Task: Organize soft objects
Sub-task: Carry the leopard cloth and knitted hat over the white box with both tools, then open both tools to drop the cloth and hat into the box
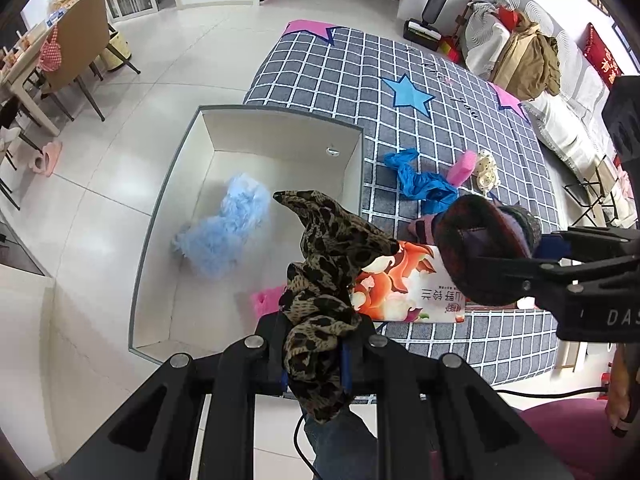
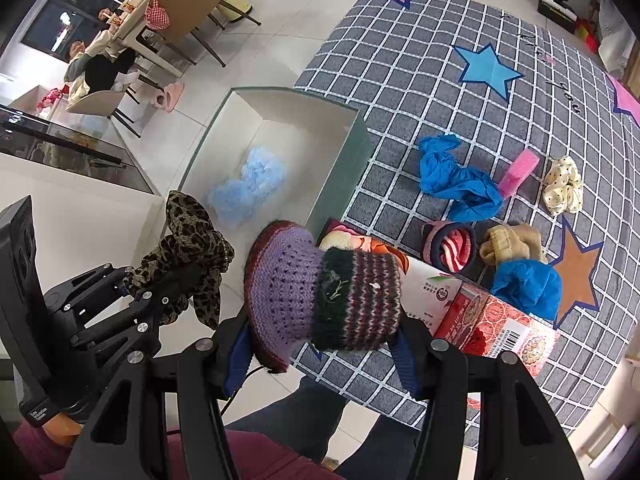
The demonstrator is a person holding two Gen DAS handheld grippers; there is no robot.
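Stowed: one fluffy blue item on the floor of the open white box.

In hand: left gripper, fingers pressed tight on a leopard-print scarf; right gripper, fingers half spread, pinching a knitted purple striped hat. Both hang near the box.

Outstanding on the checked rug: blue cloths, pink sponge, cream scrunchie, striped sock roll, tan piece, possibly a glove.

Progress: early.

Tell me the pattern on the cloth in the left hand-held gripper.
Leopard print, dark spots on tan: the scarf shows best in the left wrist view.
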